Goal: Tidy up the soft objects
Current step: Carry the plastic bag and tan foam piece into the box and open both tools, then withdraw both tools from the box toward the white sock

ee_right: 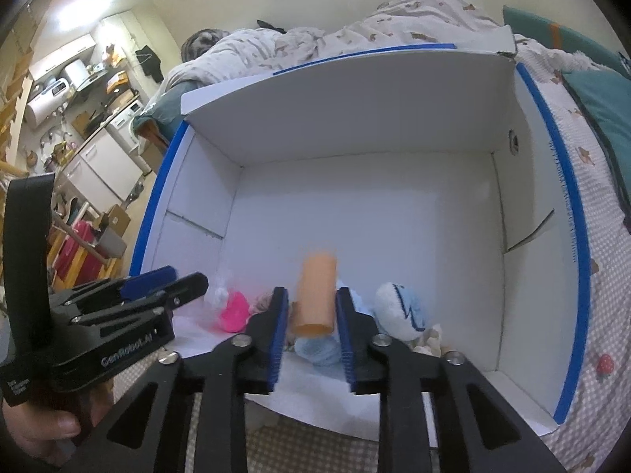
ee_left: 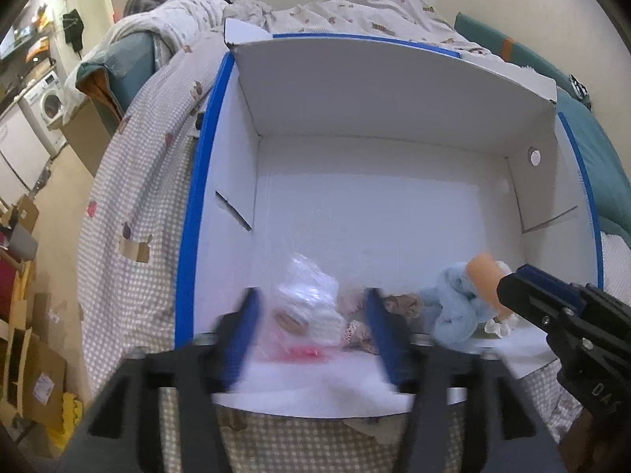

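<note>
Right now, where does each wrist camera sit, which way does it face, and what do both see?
Left wrist: on the left tool, facing down into the white box; its fingers straddle a clear bag; the right tool enters at right.
Right wrist: on the right tool, same downward aim; an orange roll sits between its fingers; the left tool and a hand show at left.
Shared: box, roll, blue plush, bedding.

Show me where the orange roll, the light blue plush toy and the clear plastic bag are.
orange roll [ee_right: 316,293], right wrist view, middle of its side.
light blue plush toy [ee_left: 449,307], left wrist view, its fluffy body.
clear plastic bag [ee_left: 309,295], left wrist view, its crumpled upper part.
</note>
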Motion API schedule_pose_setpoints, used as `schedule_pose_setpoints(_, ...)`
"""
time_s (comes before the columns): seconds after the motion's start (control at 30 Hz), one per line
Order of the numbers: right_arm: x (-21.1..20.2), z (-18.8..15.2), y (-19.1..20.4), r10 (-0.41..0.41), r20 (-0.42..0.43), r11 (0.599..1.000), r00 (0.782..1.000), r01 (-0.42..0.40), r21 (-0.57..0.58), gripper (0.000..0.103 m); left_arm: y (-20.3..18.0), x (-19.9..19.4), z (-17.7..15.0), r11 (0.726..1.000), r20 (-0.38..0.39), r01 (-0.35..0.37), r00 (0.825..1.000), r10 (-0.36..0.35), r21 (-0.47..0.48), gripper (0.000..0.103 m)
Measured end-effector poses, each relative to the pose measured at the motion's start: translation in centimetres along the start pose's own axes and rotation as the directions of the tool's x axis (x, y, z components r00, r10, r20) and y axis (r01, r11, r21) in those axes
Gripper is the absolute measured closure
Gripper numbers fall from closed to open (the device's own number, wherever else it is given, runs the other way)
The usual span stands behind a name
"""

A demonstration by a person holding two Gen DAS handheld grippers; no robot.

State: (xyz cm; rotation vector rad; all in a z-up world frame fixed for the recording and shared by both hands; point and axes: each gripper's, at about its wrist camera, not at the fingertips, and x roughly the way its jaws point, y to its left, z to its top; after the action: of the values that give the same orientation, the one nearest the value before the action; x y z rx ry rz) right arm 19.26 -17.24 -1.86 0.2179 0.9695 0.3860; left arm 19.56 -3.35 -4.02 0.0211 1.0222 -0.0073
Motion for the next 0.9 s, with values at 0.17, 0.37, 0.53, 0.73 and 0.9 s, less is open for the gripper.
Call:
schedule_pose_setpoints(0.17,-0.4,0.2,-0.5,-0.035,0.028,0.999,0.999,0.034,0.039,0.016,0.1,0.0,0.0,1.000,-0.003,0.009,1.000,-0.009,-0.008,0.031)
schedule_pose_setpoints(0.37,-0.1,0.1,-1.3,-0.034,0.003,0.997,0.999,0.033,0.076,0.016,0.0,0.2,0.0,1.000,-0.009,0.000,1.000,0.000,-0.003,0.031)
schedule_pose_setpoints(0.53,-0.2,0.0,-1.2,-0.034,0.004,0.997,0.999,0.033,0.066,0.016,0.0,0.2,0.1,1.000,-0.004,-0.003,1.000,0.003,0.003,0.031)
schedule_pose_setpoints(0.73,-0.2,0.0,-1.1,-0.030,-0.004,0.998,1.000,0.030,0.061,0.016,0.0,0.2,0.0,1.000,-0.007,-0.002,1.000,0.002,-0.001,0.031)
schedule_pose_setpoints(0.9,-0.1,-0.1,-1.1,-0.030,-0.006,0.998,1.000,0.030,0.063,0.016,0.1,0.2,-0.1,1.000,-0.005,-0.004,1.000,0.004,0.000,0.031)
